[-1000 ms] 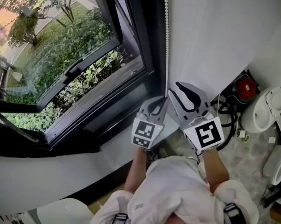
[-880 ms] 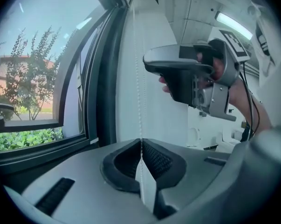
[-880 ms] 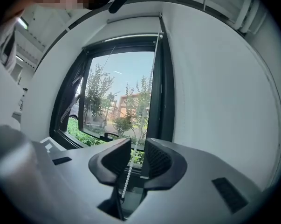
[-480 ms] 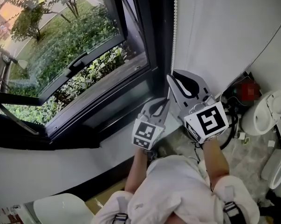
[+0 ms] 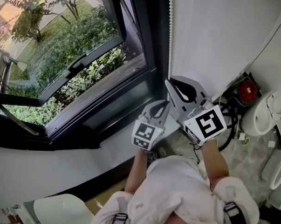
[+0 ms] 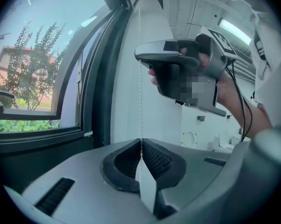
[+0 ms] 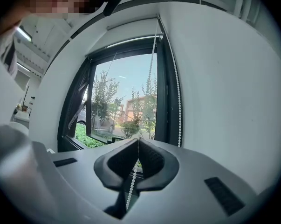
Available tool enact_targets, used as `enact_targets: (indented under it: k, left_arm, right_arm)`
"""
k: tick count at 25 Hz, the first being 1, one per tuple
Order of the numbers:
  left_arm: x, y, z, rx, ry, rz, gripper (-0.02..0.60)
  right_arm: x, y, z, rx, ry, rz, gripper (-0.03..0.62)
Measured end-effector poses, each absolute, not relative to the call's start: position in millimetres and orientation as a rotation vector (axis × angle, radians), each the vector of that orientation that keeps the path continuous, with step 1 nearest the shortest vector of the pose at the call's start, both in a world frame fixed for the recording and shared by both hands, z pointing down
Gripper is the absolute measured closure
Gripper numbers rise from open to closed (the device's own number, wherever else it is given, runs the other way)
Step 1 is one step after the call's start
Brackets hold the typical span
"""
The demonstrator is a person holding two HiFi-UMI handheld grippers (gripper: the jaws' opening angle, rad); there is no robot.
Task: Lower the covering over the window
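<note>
Bead chain (image 5: 168, 31) hangs just right of window frame (image 5: 152, 41); covering not yet over glass (image 5: 61, 55). Right gripper (image 5: 169, 83) clamped on chain higher along frame, left gripper (image 5: 161, 105) clamped lower. If both hold, pull stalls; sharp tug and beads slip through the jaws

- Strong daylight came through the window (image 7: 131, 97) ahead of the right gripper (image 7: 137, 141), whose jaws had just closed on the bead cord (image 7: 131, 185). The sky there looked pale, nearly washed out.
- The wall (image 7: 224, 92) right of those jaws was evenly bright, without hard shadows.
- The hollows behind both pairs of jaws lay in dark shade.
- Above the left gripper (image 6: 141, 143), the cord almost vanished against the bright wall.
- Both gripper views bulged, bent the window's straight edges and went black at the corners.
- The head view was sharp.
</note>
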State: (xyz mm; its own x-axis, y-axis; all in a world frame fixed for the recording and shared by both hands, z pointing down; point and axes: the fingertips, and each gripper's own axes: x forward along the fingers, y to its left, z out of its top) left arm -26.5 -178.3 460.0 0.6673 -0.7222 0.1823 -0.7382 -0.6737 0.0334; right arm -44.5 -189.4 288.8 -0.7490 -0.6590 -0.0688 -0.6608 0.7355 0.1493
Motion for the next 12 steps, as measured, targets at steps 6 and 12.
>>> enact_targets:
  k: [6, 12]
  left_arm:
    - [-26, -174, 491, 2.717, -1.207, 0.289, 0.554]
    - [-29, -170, 515, 2.682, -1.201, 0.291, 0.554]
  right_arm:
    - [-49, -187, 319, -1.096, 2.962, 0.194, 0.58]
    - [-50, -183, 345, -1.103, 2.984, 0.127, 0.58]
